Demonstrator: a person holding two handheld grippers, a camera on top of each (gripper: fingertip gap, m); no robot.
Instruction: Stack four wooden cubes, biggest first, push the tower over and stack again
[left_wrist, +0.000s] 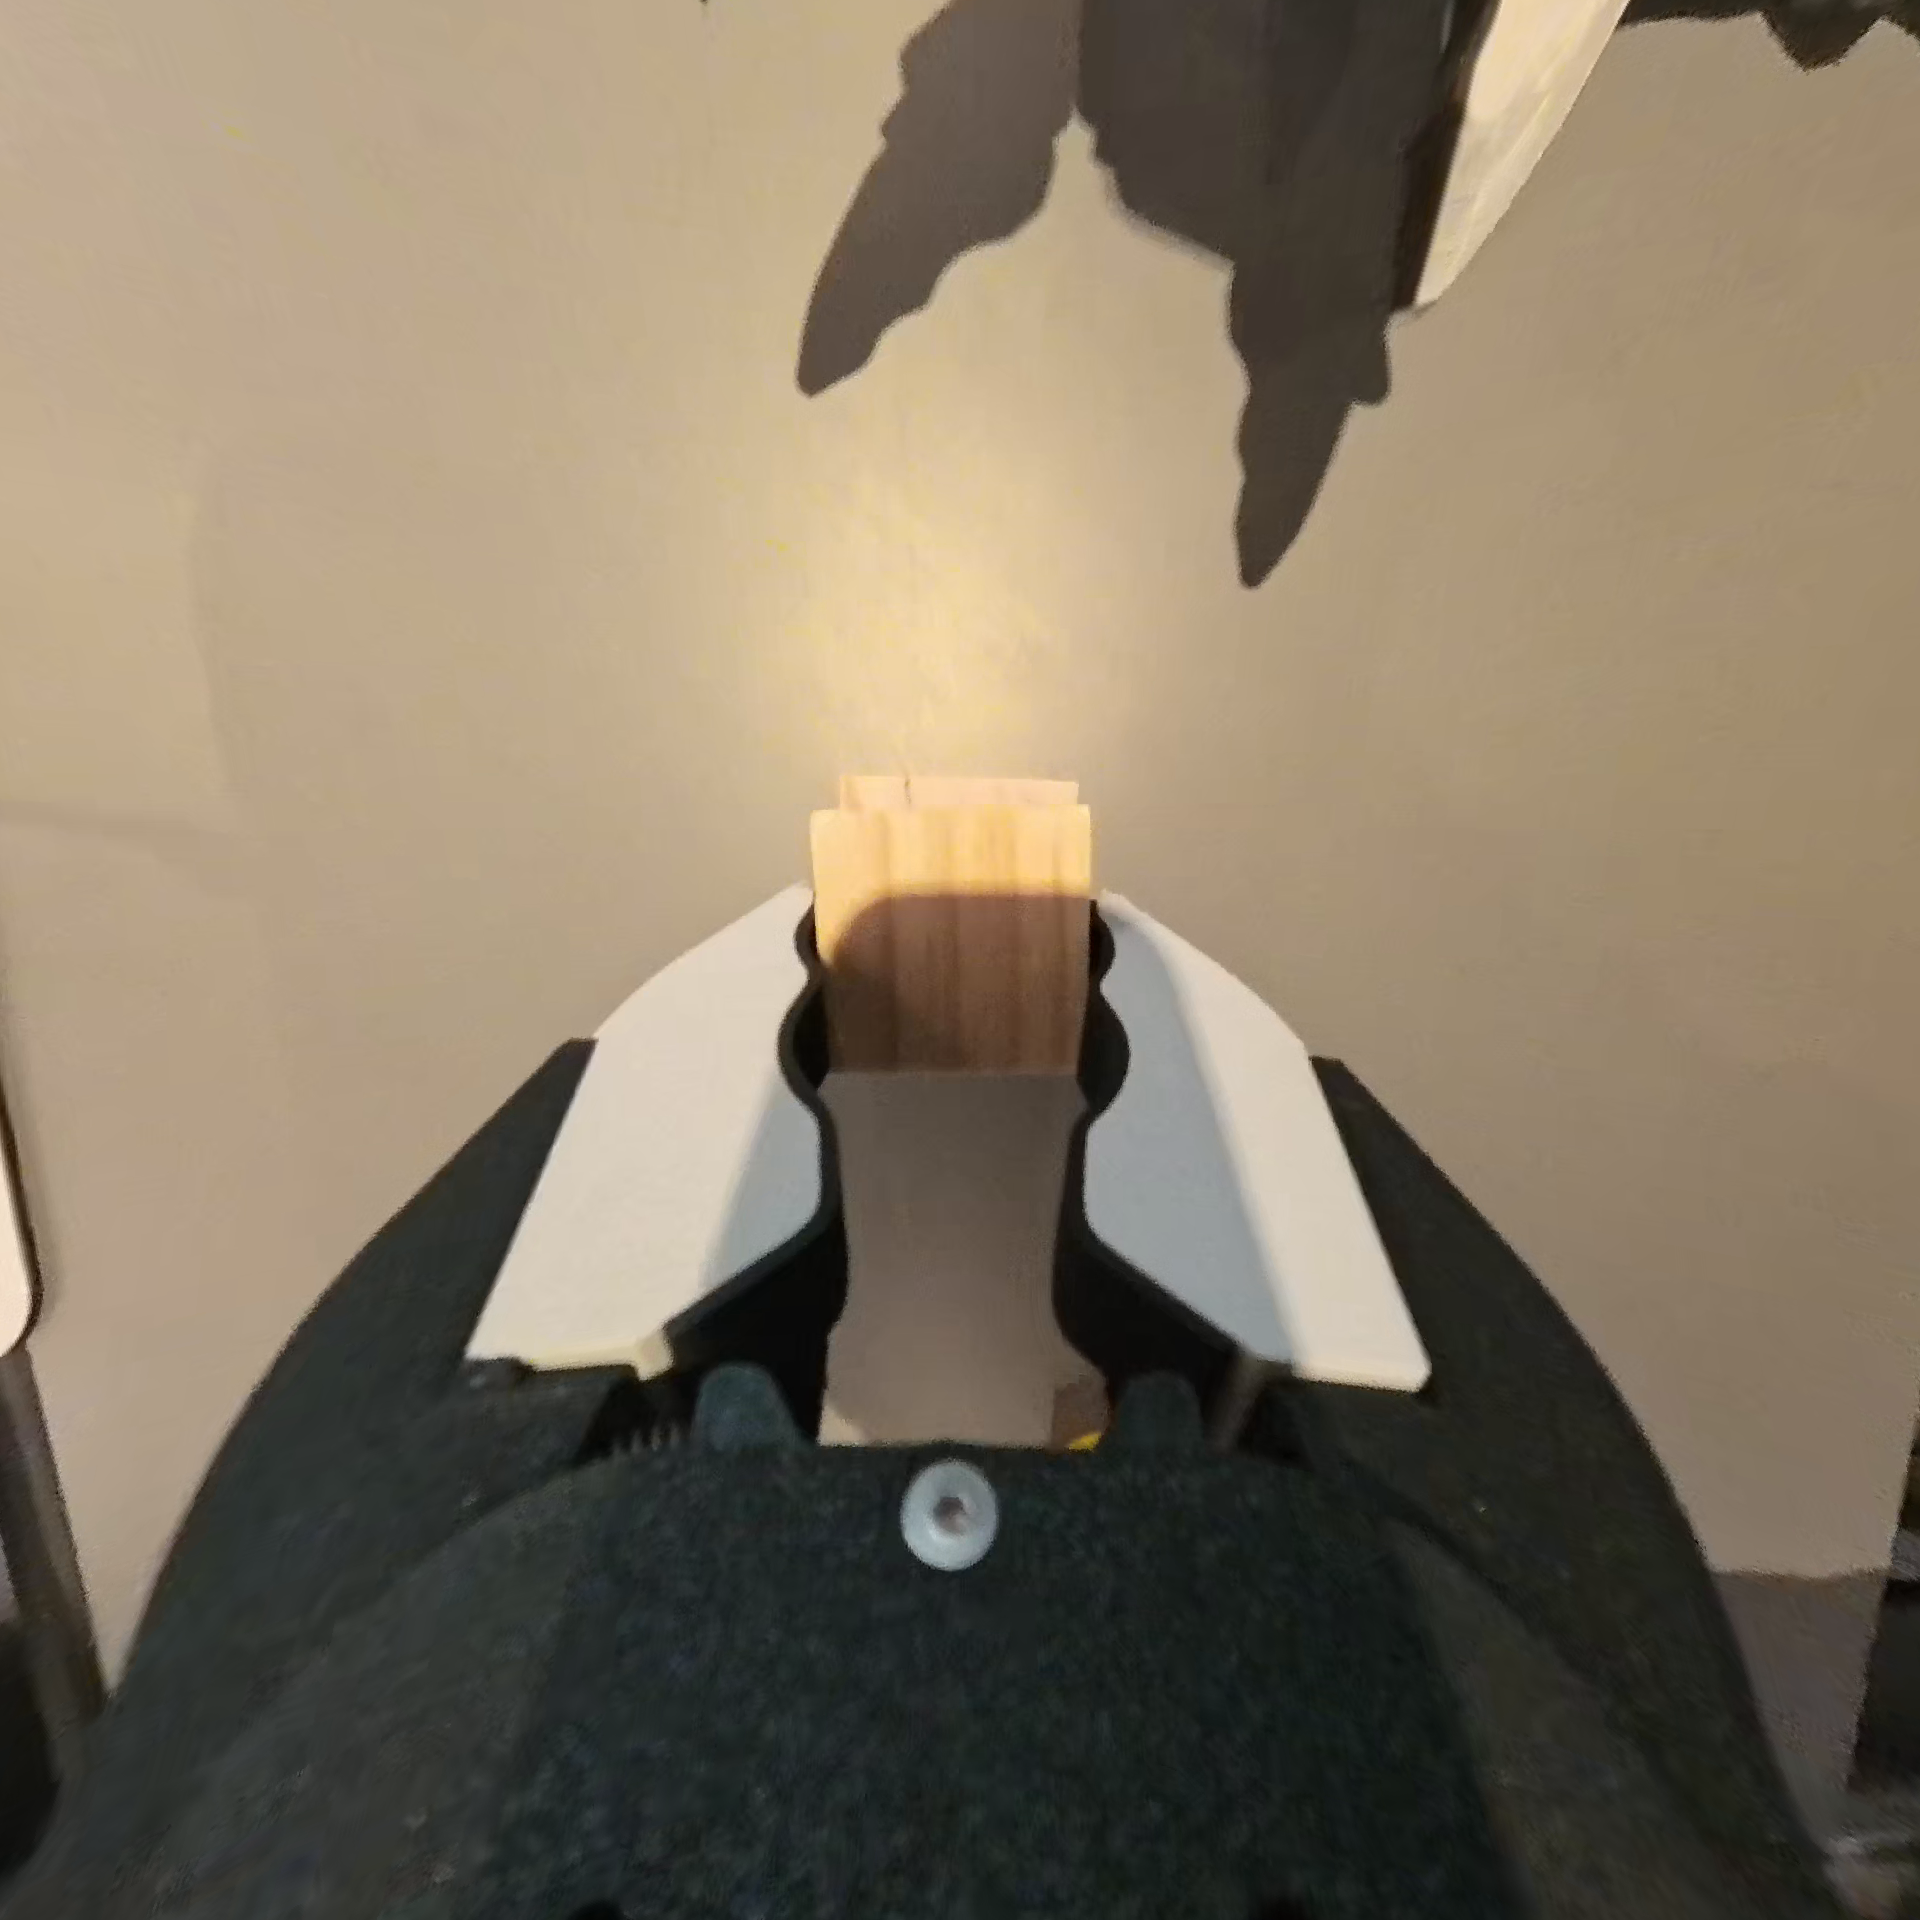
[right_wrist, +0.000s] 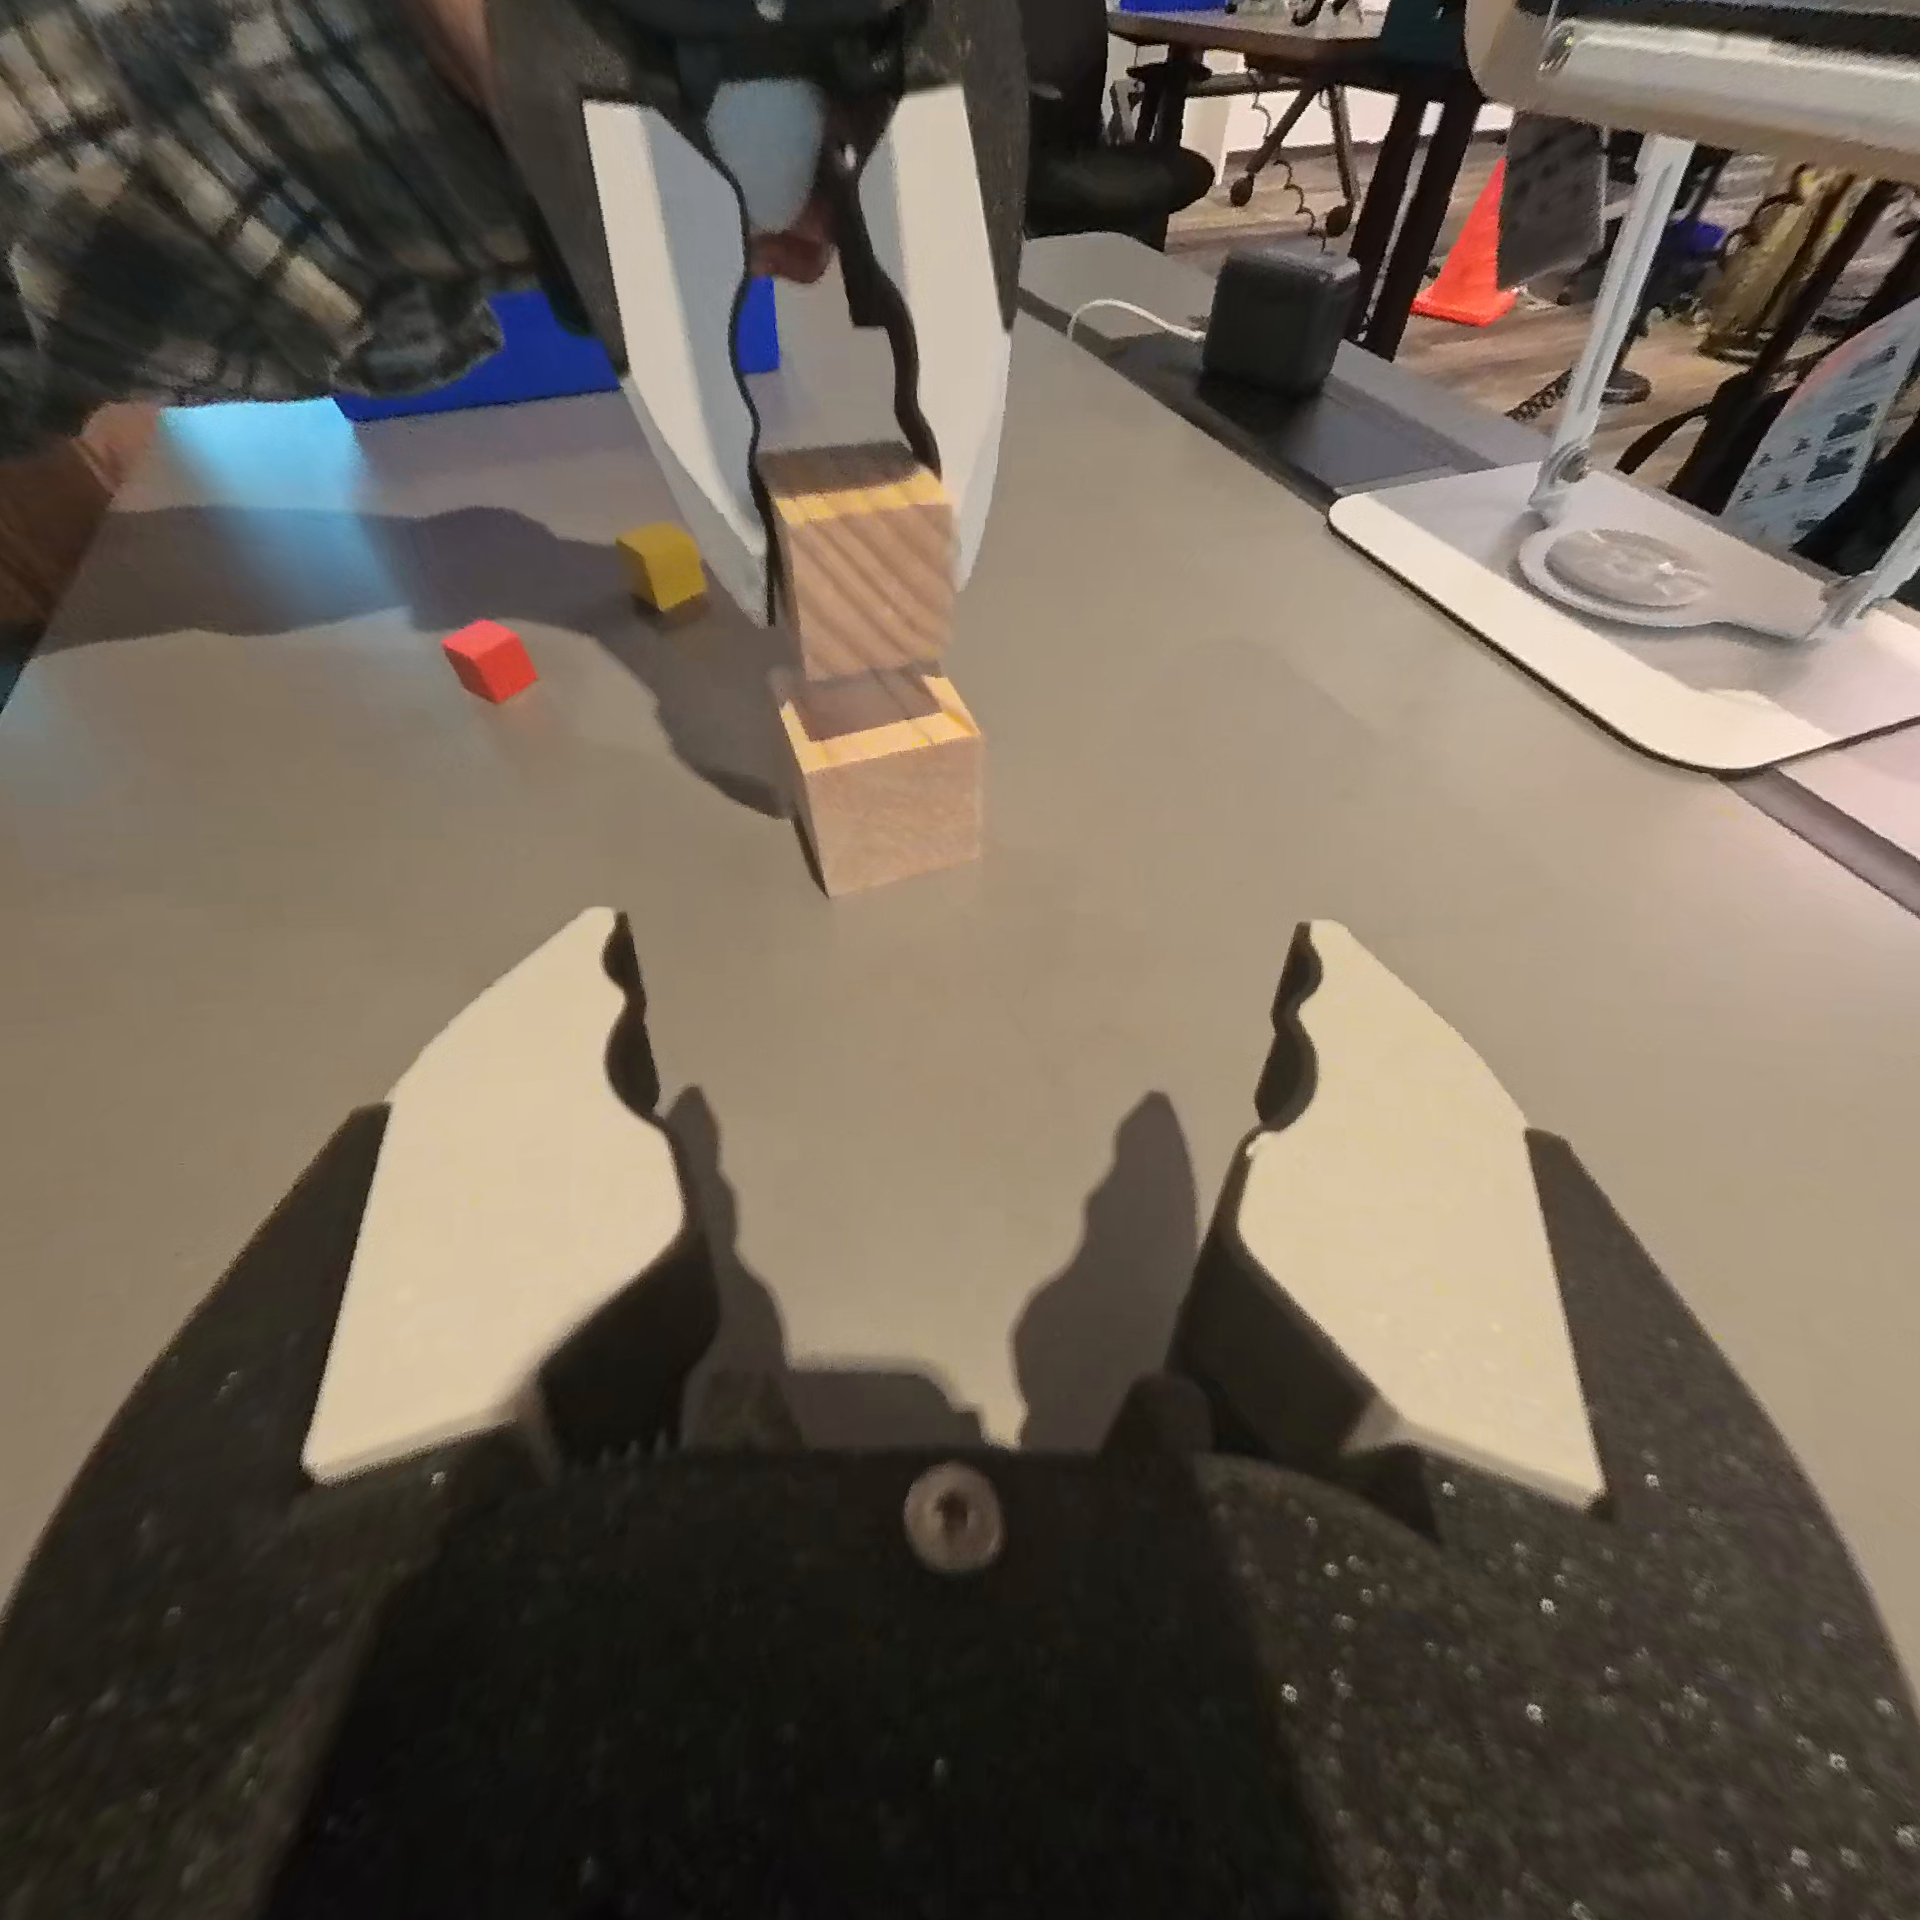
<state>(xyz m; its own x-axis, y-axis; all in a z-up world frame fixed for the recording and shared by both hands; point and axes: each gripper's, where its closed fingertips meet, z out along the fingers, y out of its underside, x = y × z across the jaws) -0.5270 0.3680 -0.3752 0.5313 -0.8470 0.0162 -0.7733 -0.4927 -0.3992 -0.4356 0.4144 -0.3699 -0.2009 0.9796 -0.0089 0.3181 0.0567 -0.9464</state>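
Observation:
My left gripper (left_wrist: 951, 914) is shut on a plain wooden cube (left_wrist: 951, 935) and points straight down; it also shows in the right wrist view (right_wrist: 862, 592), holding that cube (right_wrist: 868, 582) just above a larger plain wooden cube (right_wrist: 894, 800) that stands on the grey table (right_wrist: 1247, 831). Whether the two cubes touch I cannot tell. The larger cube's edge peeks out under the held one (left_wrist: 956, 792). A small yellow cube (right_wrist: 662, 564) and a smaller red cube (right_wrist: 489, 659) lie on the table to the left. My right gripper (right_wrist: 961, 966) is open and empty, low over the table in front of the cubes.
A white desk lamp base (right_wrist: 1621, 582) on a white mat stands at the right. A dark box (right_wrist: 1283, 312) with a white cable sits at the back. A person's plaid sleeve (right_wrist: 208, 187) is at the top left, by a blue object (right_wrist: 540, 353). The grippers' ends are close to 12 cm from one another.

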